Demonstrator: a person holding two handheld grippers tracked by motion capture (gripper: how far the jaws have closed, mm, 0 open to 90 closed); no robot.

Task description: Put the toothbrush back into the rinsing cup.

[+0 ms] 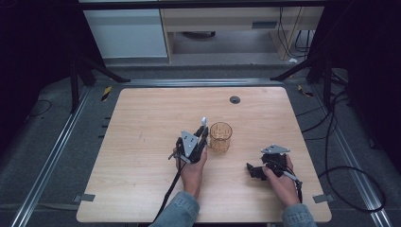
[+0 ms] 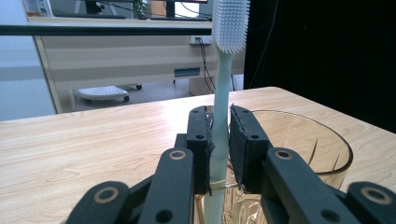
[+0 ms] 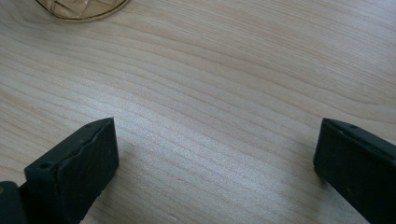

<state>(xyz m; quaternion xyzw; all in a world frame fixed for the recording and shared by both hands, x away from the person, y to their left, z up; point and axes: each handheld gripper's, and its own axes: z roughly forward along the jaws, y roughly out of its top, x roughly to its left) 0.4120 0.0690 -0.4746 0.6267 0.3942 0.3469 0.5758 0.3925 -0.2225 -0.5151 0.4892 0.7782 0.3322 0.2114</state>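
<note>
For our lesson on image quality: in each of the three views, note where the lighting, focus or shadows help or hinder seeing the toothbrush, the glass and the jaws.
High view: table evenly lit, surroundings dark; toothbrush tiny. Left gripper view: toothbrush sharp, the left gripper shut on it; glass cup clear; near linkage soft. Right gripper view: right gripper open, jaws blurred, faint shadows.

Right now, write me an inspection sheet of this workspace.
Surface: wooden table, bare wood, with a round dark grommet near the far edge.
Job's things: toothbrush held upright, bristles up; amber glass cup stands just beside it.
Clutter: nothing seen.
Grippers: left gripper shut on the toothbrush handle; right gripper open, low over bare wood.
Cables: one cable trails from the left gripper; floor cables lie right of the table.
Surroundings: desk and white cabinet behind.
</note>
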